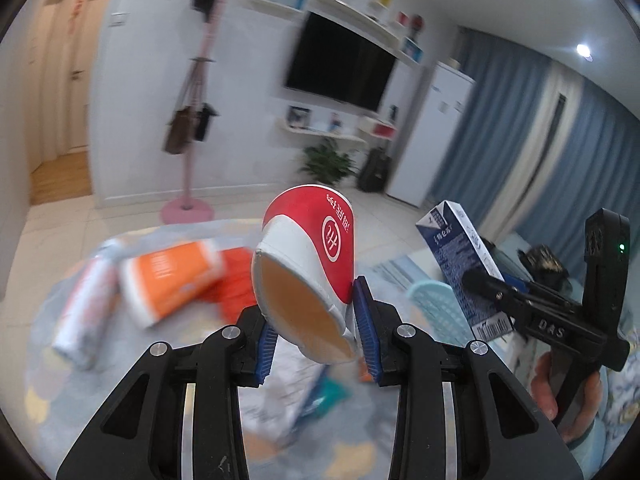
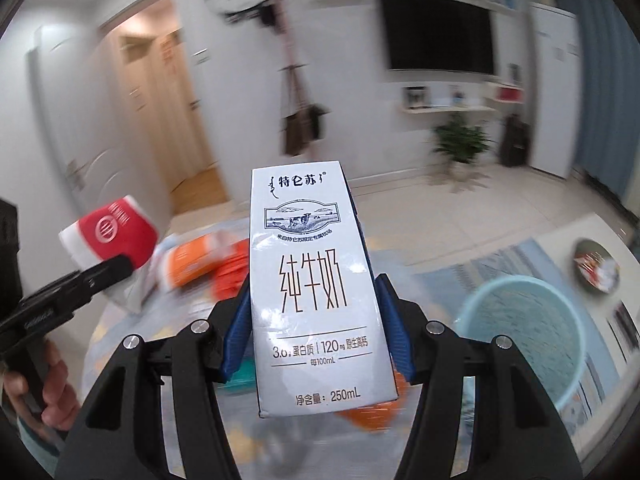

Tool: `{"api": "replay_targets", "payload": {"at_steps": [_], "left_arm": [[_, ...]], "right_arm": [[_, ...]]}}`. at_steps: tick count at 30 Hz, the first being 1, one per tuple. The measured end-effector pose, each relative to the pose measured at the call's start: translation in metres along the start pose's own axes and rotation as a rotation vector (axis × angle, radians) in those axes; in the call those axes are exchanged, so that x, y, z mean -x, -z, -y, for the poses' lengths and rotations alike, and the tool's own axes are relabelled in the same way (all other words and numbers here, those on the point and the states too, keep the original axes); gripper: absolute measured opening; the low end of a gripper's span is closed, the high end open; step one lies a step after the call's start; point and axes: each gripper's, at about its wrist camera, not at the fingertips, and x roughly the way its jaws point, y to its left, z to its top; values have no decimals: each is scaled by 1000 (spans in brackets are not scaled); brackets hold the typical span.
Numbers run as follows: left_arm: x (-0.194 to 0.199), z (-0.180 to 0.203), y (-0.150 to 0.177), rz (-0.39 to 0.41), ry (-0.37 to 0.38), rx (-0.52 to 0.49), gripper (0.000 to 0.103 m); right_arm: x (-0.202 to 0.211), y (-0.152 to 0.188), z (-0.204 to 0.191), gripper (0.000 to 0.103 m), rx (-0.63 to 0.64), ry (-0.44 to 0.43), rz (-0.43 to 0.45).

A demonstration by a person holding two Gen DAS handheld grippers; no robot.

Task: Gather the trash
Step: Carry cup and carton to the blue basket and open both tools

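Observation:
A squashed red and white paper cup [image 1: 308,256] is held tilted in the left wrist view, with my left gripper [image 1: 316,320] shut on its rim end, blue pads pressing both sides. The same cup [image 2: 112,232] shows at the left of the right wrist view. My right gripper [image 2: 314,284] is shut on a white milk carton [image 2: 312,288], held upright between its blue pads. From the left wrist view this carton [image 1: 460,264] is at the right, above a light blue basket [image 1: 436,308]. Both loads hang above the littered table.
Below lie an orange and white packet [image 1: 168,276], a white tube [image 1: 88,300] and other blurred wrappers. The light blue basket [image 2: 520,340] stands low at the right, a dish [image 2: 596,266] beyond it. A pink coat stand [image 1: 188,184] is behind.

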Motion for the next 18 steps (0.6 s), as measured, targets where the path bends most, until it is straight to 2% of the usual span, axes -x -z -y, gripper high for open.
{"api": "replay_targets", "payload": {"at_steps": [4,10,14,18], "left_arm": [[-38,46,-10,-50,59,-42,34],[-110,114,-9,-153,133,-112,34],[-153,151,2,-237,181,-132,34],[-194,176,22,-341,234,-111,34]], "right_arm": [[-1,4,62,55,-95,126,-8],[-18,17,142,55,-233,233,-58],[-37,38,194,55,-340,284,-140],[-60,63,223,55,-419,337,-233]]}}
